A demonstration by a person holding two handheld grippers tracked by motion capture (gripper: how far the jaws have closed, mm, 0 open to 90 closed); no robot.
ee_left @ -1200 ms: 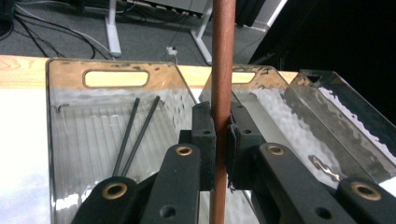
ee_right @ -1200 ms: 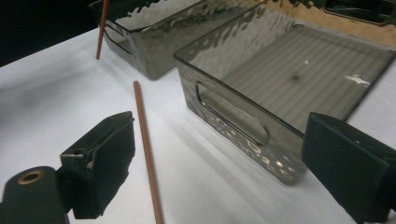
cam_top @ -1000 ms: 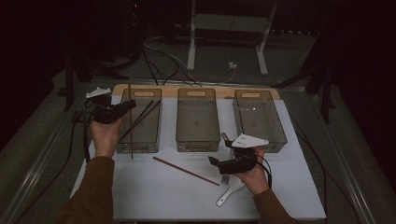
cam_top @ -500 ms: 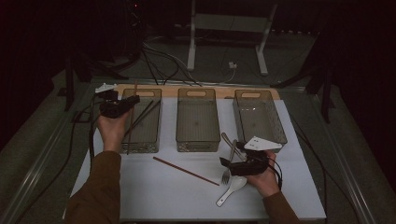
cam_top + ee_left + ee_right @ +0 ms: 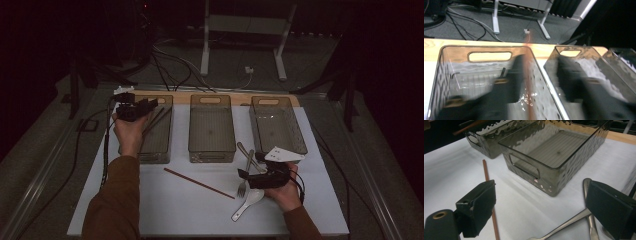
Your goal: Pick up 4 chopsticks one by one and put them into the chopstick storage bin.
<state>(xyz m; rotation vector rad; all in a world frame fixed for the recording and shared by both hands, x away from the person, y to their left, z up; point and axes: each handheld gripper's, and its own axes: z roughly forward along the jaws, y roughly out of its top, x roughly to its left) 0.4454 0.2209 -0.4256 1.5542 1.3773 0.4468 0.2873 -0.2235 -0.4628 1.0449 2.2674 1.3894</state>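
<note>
Over the left bin (image 5: 150, 145) we go: the left gripper (image 5: 150, 104) hangs above the far end, at about ten o'clock on the white mat (image 5: 165, 210), and its jaws have just been opening. In the left gripper view the jaws are a dark blur standing apart, with a thin reddish chopstick (image 5: 527, 82) between them, nothing visibly pressing on it. From above, dark chopsticks (image 5: 156, 120) lean slantwise in that bin, just under the gripper.

Down at four o'clock, the right gripper (image 5: 243, 174) sits low over the mat, jaws wide apart with nothing between the pads. In its own view the left pad (image 5: 480, 207) stands right next to a second brown chopstick (image 5: 489, 200) lying flat on the mat, while the right pad (image 5: 610, 207) looms over two metal handles crossing beneath it. Those belong to the fork (image 5: 245, 177) and a metal spoon (image 5: 248, 156), lying just at the gripper's nose; a white spoon (image 5: 247, 202) lies at six o'clock from it, touching the fork's tines or very nearly.

That loose chopstick (image 5: 199, 183) runs diagonally across the mat's centre, in front of the empty middle bin (image 5: 212, 150). The right bin (image 5: 277, 125) sits at two o'clock.
</note>
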